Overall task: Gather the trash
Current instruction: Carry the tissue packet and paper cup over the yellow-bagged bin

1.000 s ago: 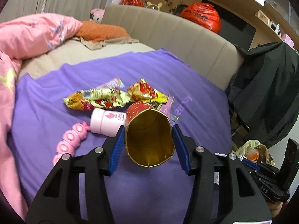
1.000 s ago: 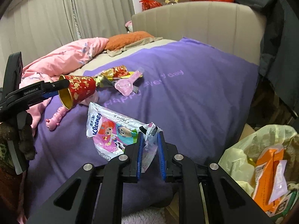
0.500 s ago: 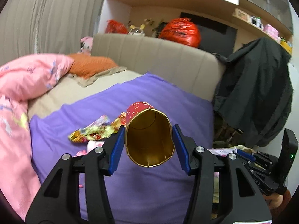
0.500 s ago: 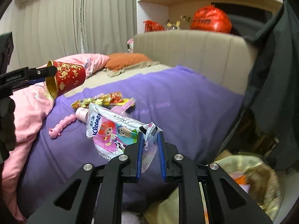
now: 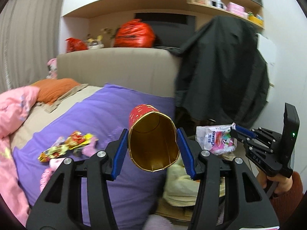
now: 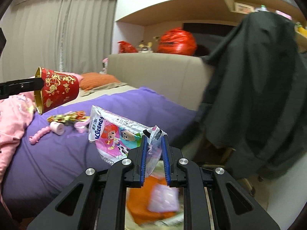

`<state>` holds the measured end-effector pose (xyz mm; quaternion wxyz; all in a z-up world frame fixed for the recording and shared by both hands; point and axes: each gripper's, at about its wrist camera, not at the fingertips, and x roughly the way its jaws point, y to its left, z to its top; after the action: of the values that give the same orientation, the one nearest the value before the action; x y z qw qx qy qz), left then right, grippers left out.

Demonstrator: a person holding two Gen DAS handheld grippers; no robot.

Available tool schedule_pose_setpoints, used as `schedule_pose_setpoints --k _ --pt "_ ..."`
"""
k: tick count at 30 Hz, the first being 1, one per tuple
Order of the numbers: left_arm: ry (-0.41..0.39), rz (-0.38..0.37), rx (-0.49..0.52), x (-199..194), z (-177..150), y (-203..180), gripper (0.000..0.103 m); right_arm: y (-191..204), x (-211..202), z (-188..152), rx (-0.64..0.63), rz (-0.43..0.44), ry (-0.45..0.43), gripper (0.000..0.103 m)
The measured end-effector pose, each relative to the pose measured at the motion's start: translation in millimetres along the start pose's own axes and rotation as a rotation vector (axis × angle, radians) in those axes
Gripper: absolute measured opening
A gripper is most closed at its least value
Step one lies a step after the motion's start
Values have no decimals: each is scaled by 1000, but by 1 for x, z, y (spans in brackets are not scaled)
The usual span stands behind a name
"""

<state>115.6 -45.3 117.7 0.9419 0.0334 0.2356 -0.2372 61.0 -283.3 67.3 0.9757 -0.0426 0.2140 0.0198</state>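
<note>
A: Start at the left; what lies there?

B: A pink quilt (image 5: 13,113) at the edge of the bed; beside it a purple blanket (image 5: 99,113) with litter on it: a crumpled yellow-and-red snack wrapper (image 5: 65,147), a small pink-and-white cup (image 6: 57,128) on its side just beside the wrapper, and a pink beaded toy (image 6: 38,135) near the quilt.

A: And the left gripper (image 5: 153,143)?

B: Raised above the blanket; its blue pads are clamped on the two sides of a red paper cup (image 5: 153,143) with gold print, held tilted, gold inside and open mouth towards the camera; the cup's rim is squeezed out of round.

A: Further right?

B: The right gripper (image 6: 154,149); its jaws stand narrow and pinch the torn end of a Kleenex tissue pack (image 6: 115,134), which hangs out to the left of the pads, clear of the blanket. A hand (image 5: 278,184) in a rust sleeve holds that gripper.

A: Below it?

B: A pale bag of rubbish (image 5: 182,186) beside the bed; orange and pink packets show inside, blurred; a black coat (image 5: 220,72) hangs behind.
</note>
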Motion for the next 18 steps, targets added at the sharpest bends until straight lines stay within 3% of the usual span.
schedule_pose_setpoints --k 5,11,18 --pt "18 -66 60 7 -1 -51 49 -42 -30 -18 55 -51 -11 16" --pt "78 -156 67 24 -11 -90 49 -56 -47 -36 48 -81 4 16" --pt "132 -209 73 39 -19 -112 49 -61 -40 -51 16 -100 52 16"
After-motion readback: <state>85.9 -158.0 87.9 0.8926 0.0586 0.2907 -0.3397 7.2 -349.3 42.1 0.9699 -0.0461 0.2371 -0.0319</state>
